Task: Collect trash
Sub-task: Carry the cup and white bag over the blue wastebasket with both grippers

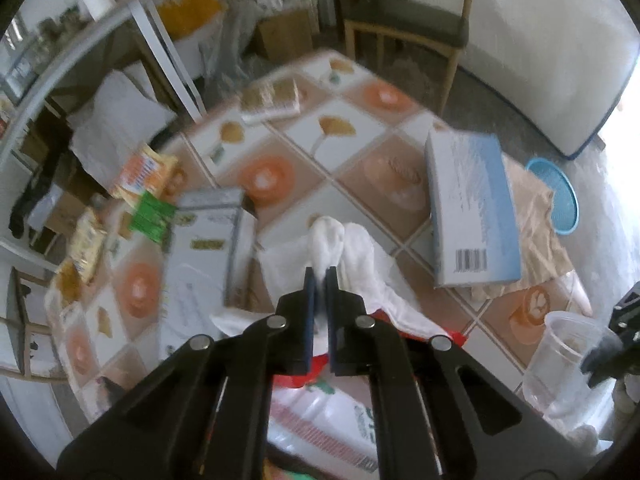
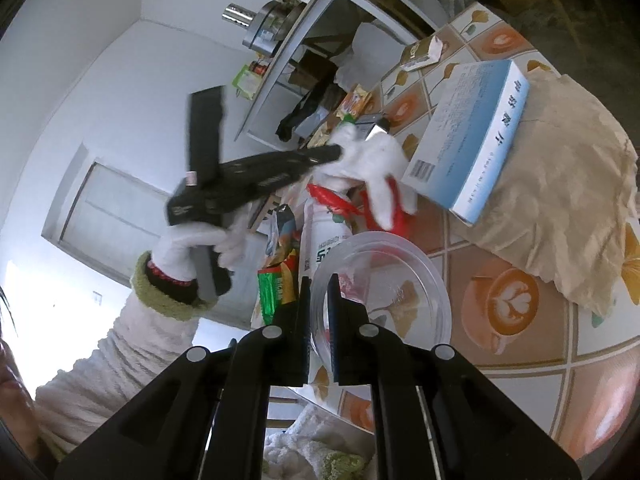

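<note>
White glove pinched at a fingertip by the left gripper, jaws closed tight on the cloth. The glove lies limp on the patterned tablecloth, its length running from the jaws back toward the camera and over a red-handled plastic bag. Beside it a blue-and-white box leans on crumpled brown paper. The clear plastic cup is tipped with its mouth toward the right camera, nothing visible inside. The right gripper is nearly closed, clamping the cup's rim. Snack packets sit at the table's far edge.
</note>
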A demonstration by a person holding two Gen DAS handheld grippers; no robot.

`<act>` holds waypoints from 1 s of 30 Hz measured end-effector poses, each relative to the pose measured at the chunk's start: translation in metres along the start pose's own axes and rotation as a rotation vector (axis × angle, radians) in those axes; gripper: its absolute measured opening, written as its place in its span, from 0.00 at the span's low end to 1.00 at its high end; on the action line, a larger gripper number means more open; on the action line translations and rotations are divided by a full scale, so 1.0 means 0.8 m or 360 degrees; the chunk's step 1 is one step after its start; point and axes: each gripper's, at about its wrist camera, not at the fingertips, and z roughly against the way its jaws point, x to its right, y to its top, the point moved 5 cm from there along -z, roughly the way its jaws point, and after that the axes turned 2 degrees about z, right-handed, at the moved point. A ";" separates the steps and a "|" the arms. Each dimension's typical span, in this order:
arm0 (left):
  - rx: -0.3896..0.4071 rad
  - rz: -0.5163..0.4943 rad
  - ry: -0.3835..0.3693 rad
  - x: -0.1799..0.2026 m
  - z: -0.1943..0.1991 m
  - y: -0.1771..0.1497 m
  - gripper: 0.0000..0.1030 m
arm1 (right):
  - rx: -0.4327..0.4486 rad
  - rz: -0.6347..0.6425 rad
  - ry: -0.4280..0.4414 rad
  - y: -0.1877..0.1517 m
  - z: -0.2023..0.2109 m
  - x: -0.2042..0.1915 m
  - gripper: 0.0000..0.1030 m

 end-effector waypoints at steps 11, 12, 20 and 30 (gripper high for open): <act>0.0351 0.0117 -0.0119 -0.010 0.127 0.028 0.03 | 0.0152 -0.0011 0.0010 0.000 0.035 -0.005 0.08; 0.0374 0.0131 -0.0166 -0.004 0.137 0.030 0.03 | 0.0175 -0.0016 0.0013 -0.001 0.042 -0.004 0.08; 0.0401 0.0081 -0.0536 0.095 0.157 0.046 0.03 | 0.0459 -0.0079 -0.0081 -0.013 0.139 0.014 0.08; 0.0187 -0.0236 -0.0858 0.338 0.070 0.107 0.03 | 0.0854 -0.0400 -0.0509 -0.068 0.306 0.113 0.08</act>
